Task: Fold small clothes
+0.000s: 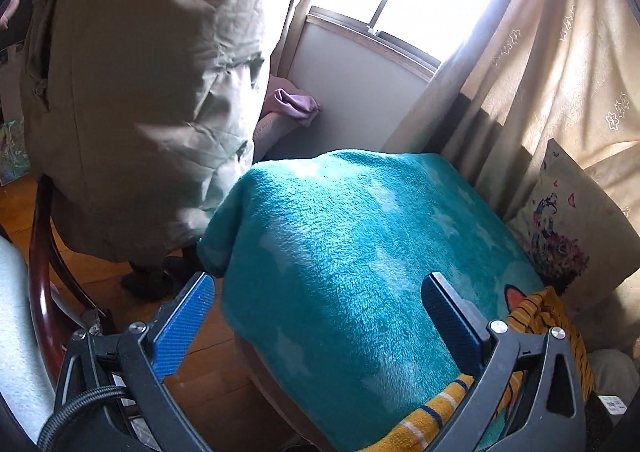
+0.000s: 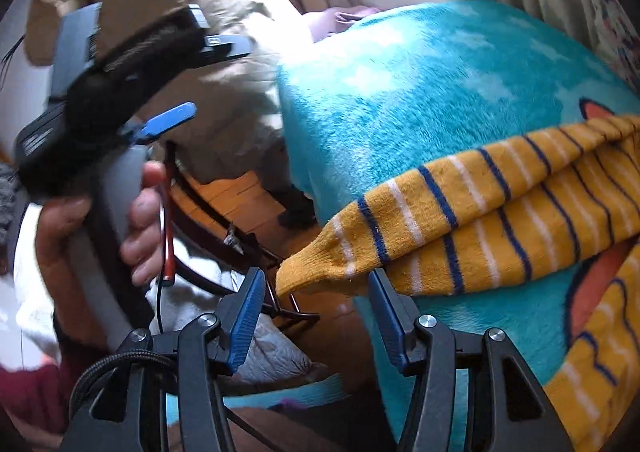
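Right wrist: striped garment [image 2: 500, 212] on blanket [image 2: 420, 92]

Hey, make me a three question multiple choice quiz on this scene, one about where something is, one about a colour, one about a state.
1. Where does the striped garment lie?
A. on the teal blanket
B. on the wooden floor
C. on the windowsill

2. What colour are the gripper pads?
A. red
B. blue
C. green

3. What is the right gripper doing?
A. clamped on the garment
B. open, holding nothing
C. shut on the curtain

Key: 1 A, the garment rests across the teal blanket. 2 B, the ribbed pads are blue in both views. 3 B, the pads stand apart, the garment's tip just beyond them, unpinched.
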The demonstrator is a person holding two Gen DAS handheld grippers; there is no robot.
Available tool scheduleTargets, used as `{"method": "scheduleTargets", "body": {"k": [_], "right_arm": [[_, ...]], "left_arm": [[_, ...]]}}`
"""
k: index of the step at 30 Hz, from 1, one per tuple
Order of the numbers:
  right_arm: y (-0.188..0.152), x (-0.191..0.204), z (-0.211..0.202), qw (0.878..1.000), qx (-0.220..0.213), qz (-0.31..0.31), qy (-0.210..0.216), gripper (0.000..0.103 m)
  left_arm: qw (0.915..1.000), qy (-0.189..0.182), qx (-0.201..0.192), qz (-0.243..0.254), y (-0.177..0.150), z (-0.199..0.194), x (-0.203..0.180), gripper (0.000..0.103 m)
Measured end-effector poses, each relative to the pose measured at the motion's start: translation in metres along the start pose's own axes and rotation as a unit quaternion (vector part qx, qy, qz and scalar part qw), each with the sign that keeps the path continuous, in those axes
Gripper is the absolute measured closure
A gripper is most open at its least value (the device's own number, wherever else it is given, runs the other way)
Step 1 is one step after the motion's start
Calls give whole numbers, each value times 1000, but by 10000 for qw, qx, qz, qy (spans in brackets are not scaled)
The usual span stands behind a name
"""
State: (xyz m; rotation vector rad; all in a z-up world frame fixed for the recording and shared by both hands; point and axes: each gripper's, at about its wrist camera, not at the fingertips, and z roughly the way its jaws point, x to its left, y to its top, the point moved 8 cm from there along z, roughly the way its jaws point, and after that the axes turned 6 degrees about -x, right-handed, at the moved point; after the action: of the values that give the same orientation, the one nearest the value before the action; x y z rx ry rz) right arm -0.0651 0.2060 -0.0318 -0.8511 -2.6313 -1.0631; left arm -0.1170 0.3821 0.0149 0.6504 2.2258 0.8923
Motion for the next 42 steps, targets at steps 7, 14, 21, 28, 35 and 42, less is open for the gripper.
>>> {"method": "scheduleTargets", "body": {"k": [7, 14, 21, 28, 35, 42], "right_arm": [[5, 1, 20, 9975, -126, 596, -366, 46], [20, 1, 5, 9969, -144, 572, -511, 97], [99, -45, -110, 9873, -971, 52, -1254, 98], [127, -178, -260, 9509, -1731, 810, -2434, 101], [57, -295, -321, 9102, -1743, 1815, -3291, 100], [17, -271, -252, 9432, -1548, 2013, -2141, 93]], "left_arm": [[9999, -121, -12, 75, -2, -4, -5, 0], [9999, -137, -67, 15, 3, -8, 1, 0], [9988, -465, -84, 119, 5, -14, -32, 0], [9913, -954, 62, 909, -18, -19, -109, 0], [9832, -1074, 222, 1457, -41, -19, -159, 0], [9865, -714, 155, 1463, -40, -18, -154, 0]]}}
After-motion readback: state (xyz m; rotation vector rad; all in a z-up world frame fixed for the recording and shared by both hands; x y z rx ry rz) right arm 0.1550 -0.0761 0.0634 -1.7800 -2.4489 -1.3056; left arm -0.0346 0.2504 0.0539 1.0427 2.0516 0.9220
